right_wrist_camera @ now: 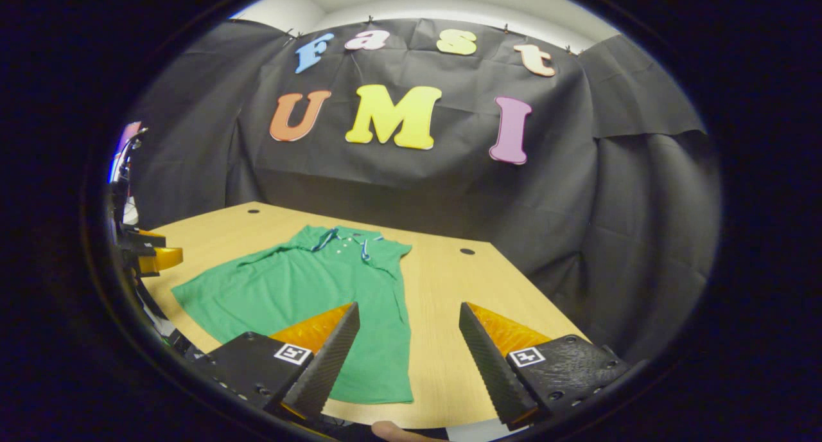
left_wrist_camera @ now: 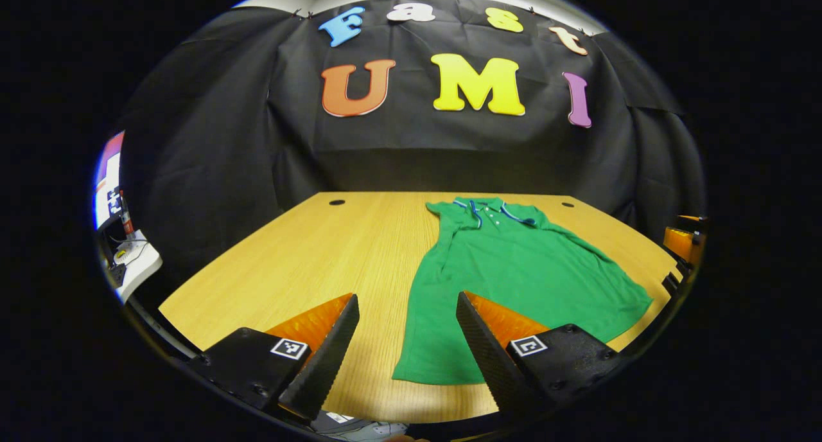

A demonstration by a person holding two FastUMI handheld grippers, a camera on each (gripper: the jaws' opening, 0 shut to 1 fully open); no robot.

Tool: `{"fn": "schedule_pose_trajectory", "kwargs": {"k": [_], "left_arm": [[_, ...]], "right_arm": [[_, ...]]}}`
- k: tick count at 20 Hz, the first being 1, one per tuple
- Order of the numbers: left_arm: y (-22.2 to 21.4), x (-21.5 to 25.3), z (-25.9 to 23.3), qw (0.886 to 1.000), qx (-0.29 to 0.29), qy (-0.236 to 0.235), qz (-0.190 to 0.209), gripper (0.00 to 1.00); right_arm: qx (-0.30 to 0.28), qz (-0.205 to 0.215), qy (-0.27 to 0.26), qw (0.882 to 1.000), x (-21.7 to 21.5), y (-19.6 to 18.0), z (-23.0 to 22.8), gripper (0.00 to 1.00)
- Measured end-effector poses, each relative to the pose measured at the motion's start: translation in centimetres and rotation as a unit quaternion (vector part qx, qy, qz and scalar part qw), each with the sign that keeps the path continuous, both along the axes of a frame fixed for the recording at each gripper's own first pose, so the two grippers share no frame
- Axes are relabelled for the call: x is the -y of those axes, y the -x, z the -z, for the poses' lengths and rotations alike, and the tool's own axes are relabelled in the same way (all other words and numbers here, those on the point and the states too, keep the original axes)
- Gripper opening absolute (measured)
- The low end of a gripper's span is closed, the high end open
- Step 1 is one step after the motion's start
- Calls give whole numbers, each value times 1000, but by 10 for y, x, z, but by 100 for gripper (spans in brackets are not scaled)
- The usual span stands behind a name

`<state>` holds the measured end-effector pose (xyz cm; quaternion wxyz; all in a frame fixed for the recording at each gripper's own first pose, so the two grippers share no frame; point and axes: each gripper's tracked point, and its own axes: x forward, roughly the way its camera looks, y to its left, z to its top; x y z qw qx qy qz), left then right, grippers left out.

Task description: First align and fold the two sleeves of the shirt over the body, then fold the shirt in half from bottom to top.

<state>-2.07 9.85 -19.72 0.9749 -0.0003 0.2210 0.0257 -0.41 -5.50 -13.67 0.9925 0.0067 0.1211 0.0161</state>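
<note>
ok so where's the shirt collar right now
The collar lies at the far end of the green shirt on the wooden table, toward the black cloth wall; in the left gripper view it sits right of centre, between the table's two dark holes.

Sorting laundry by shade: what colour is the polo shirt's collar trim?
Blue and white striping edges the collar of the green polo shirt, clearest in the left gripper view.

Both cams are hovering low over the near edge of the wooden table (left_wrist_camera: 282, 262), facing the back wall. The left gripper view is sitting further left, the right gripper view further right, both sharing the green polo shirt (left_wrist_camera: 514, 275) (right_wrist_camera: 308, 288).
</note>
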Motion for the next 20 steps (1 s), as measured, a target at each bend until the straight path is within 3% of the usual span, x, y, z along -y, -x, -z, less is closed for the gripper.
{"fn": "schedule_pose_trajectory", "kwargs": {"k": [7, 17, 19, 20], "left_arm": [[3, -2, 50, 998, -55, 19, -11, 99], [11, 4, 50, 998, -54, 9, -5, 98], [8, 2, 53, 999, -52, 7, -4, 96], [7, 2, 52, 999, -50, 9, -3, 90]], "right_arm": [[-70, -7, -6, 997, -10, -9, 61, 96], [-141, -30, -45, 989, -27, 2, 104, 96], [-146, -29, -58, 987, -28, 1, 104, 96], [-150, -28, -66, 986, -28, 1, 106, 94]]}}
